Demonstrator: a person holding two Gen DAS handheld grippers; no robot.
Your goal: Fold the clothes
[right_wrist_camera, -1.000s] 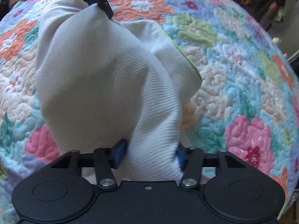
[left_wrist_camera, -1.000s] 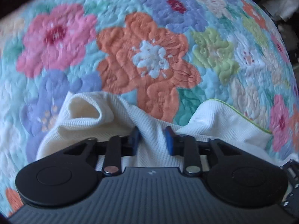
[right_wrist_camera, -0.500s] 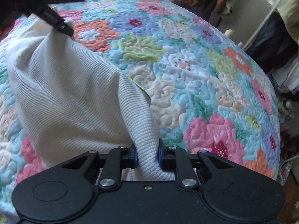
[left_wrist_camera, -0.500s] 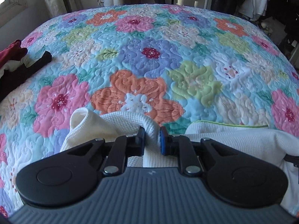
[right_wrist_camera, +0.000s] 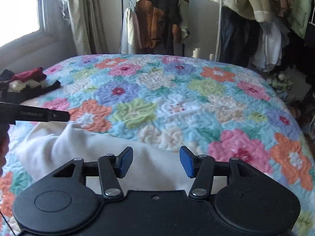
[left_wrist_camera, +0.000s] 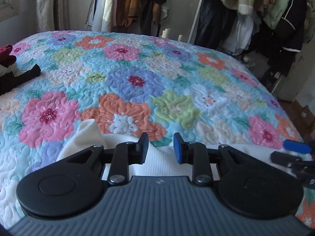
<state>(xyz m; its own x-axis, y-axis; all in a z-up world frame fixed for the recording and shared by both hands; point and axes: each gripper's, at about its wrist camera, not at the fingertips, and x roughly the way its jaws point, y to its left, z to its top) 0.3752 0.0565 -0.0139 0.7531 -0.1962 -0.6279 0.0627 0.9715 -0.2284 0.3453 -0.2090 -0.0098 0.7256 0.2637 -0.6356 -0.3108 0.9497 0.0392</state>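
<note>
Both grippers lifted off cream garment; left gripper, right gripper jaws opening, empty.

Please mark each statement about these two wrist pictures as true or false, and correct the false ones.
1. The cream garment lies on the floral quilt. True.
2. The left tool is clamped on the garment. False: its jaws are opening and the pads press on nothing.
3. A small pile of clothes sits at the quilt's left edge. True.
4. The right tool holds a red sock. False: its jaws are opening with nothing gripped.
5. Clothes hang on racks behind the bed. True.
</note>
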